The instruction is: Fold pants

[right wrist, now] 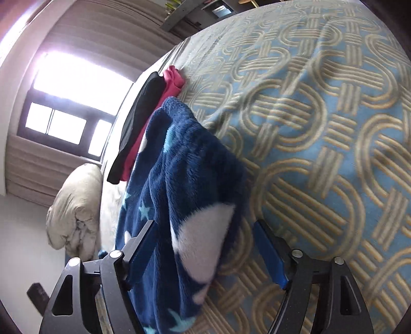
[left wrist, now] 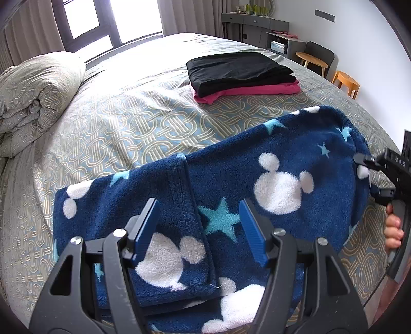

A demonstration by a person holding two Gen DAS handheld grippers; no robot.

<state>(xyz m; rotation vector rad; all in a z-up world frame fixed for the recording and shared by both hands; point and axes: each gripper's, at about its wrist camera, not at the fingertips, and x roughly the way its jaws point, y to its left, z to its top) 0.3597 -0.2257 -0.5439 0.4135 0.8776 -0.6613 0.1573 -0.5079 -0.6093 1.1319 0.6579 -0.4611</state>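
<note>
The navy fleece pants [left wrist: 257, 179] with white mouse heads and light-blue stars lie folded on the bed, near its front edge. My left gripper [left wrist: 199, 226] is open, its blue pads spread just above the pants' near left part. My right gripper [left wrist: 370, 177] shows at the pants' right end in the left wrist view. In the right wrist view the right gripper [right wrist: 205, 246] is open, with the pants [right wrist: 185, 185] end lying between its spread fingers [right wrist: 267, 251], not pinched.
The patterned blue and gold bedspread [left wrist: 133, 123] covers the bed. A folded black garment [left wrist: 236, 69] lies on a folded pink one [left wrist: 257, 91] further back. A rolled duvet [left wrist: 36, 97] sits far left. Stools [left wrist: 345, 82] and a dresser [left wrist: 254, 20] stand beyond.
</note>
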